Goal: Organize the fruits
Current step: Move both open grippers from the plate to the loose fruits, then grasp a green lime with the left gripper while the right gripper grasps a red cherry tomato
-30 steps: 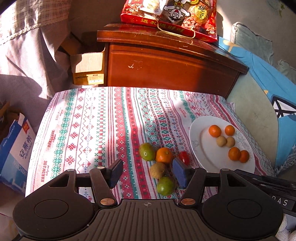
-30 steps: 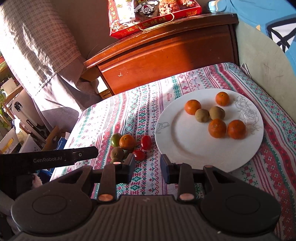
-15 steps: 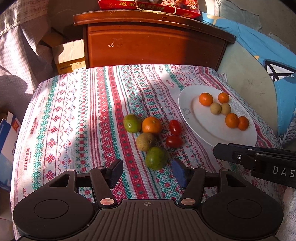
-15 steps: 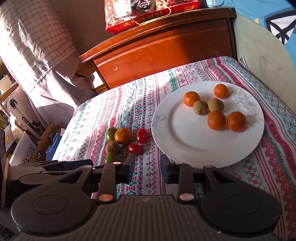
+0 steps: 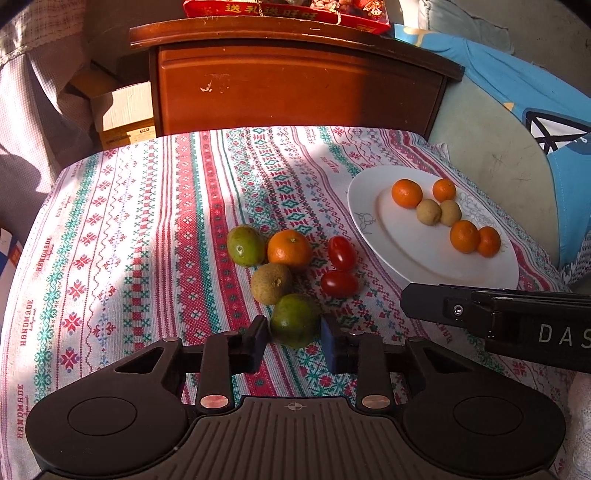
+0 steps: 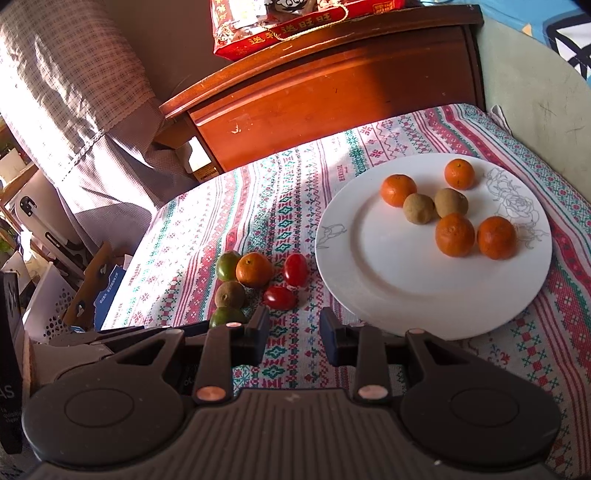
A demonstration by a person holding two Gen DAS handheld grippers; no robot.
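Note:
On the striped cloth lies a cluster of fruit: a green citrus [image 5: 245, 245], an orange mandarin [image 5: 290, 249], a brown fruit [image 5: 271, 282] and two cherry tomatoes [image 5: 341, 252]. A second green citrus [image 5: 295, 317], the nearest of the cluster, sits between the fingers of my left gripper [image 5: 295, 332]. The jaws are closing and both pads touch its sides. The white plate [image 6: 388, 266] to the right holds several mandarins and two brown fruits. My right gripper [image 6: 293, 334] hovers at the plate's near-left rim, narrowly open, with only cloth between its fingers.
A wooden cabinet [image 5: 295, 85] stands behind the table with a red snack bag [image 5: 288, 9] on top. A cardboard box [image 5: 125, 114] sits to its left and a blue cushion [image 5: 535, 110] to its right. Boxes and a white basket [image 6: 51, 306] crowd the floor at the left.
My left gripper came down and forward onto the nearest green citrus, and its wide jaws closed against it. The right gripper stayed almost where it was, with the same gap.

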